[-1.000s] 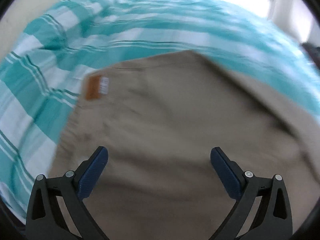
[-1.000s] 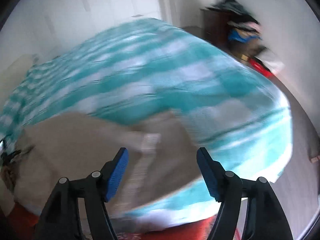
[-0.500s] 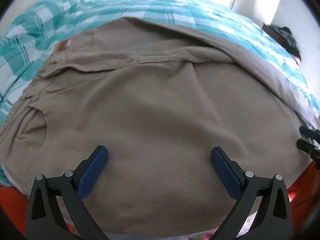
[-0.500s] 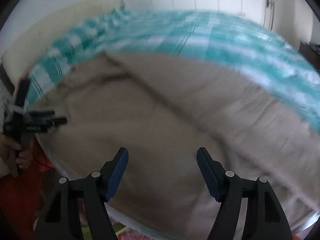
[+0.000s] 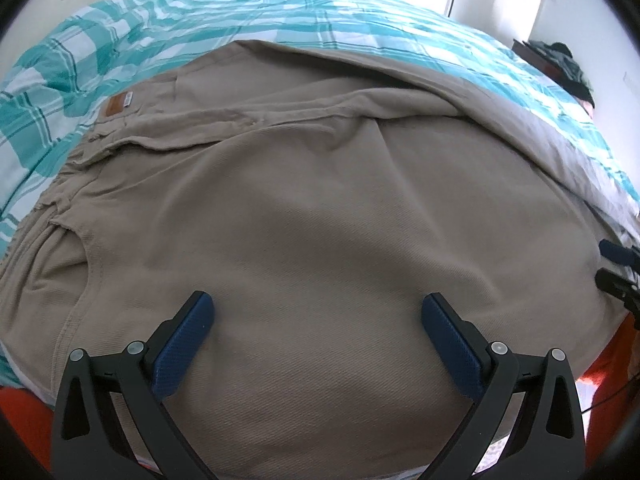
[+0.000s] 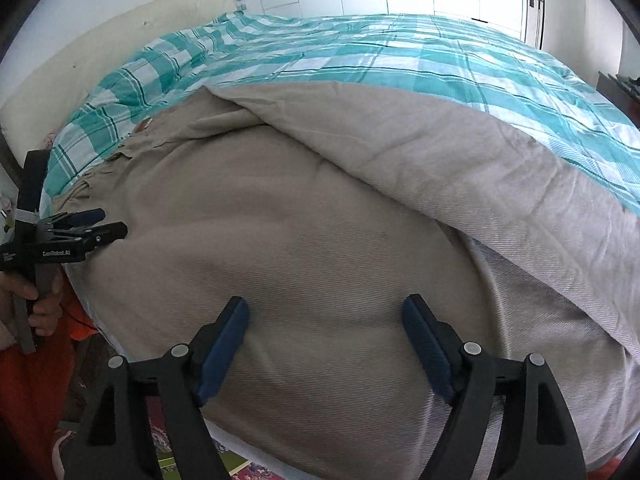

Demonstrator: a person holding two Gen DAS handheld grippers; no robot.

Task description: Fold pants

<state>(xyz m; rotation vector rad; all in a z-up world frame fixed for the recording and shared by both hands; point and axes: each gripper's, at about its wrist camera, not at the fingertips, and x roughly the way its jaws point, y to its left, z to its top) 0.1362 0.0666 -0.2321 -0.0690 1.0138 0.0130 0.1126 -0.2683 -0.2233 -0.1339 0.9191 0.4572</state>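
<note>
1. Pants (image 5: 312,208), tan and heavy in weave, lie spread over the near part of a bed, with their waistband towards the left in the left wrist view, where a small brown label (image 5: 118,105) sits on the band.
2. Left gripper (image 5: 316,312) hangs over the seat of the pants with its blue-padded fingers (image 5: 182,344) set wide apart and nothing between them (released, in short); whether the tips touch the cloth I cannot tell.
3. Under and beyond the pants lies a teal-and-white checked bedspread (image 5: 280,16), rumpled at the far left.
4. From the right wrist view the left gripper (image 6: 106,224) shows at the left edge, held in the person's hand (image 6: 34,300), its fingers reaching over the waist end of the pants (image 6: 280,240).
5. A pant leg (image 6: 460,168) is turned back across the garment, its paler side up, running from the upper middle down to the right edge of that view.
6. Right gripper (image 6: 324,328) stands over the pants near the bed's front edge, its fingers (image 6: 224,348) likewise parted and gripping nothing.
7. At the far right of the left wrist view the tips of the right gripper (image 5: 618,268) show beside the edge of the cloth.
8. A dark heap of clothes (image 5: 564,64) lies on low furniture beyond the bed's right corner.
</note>
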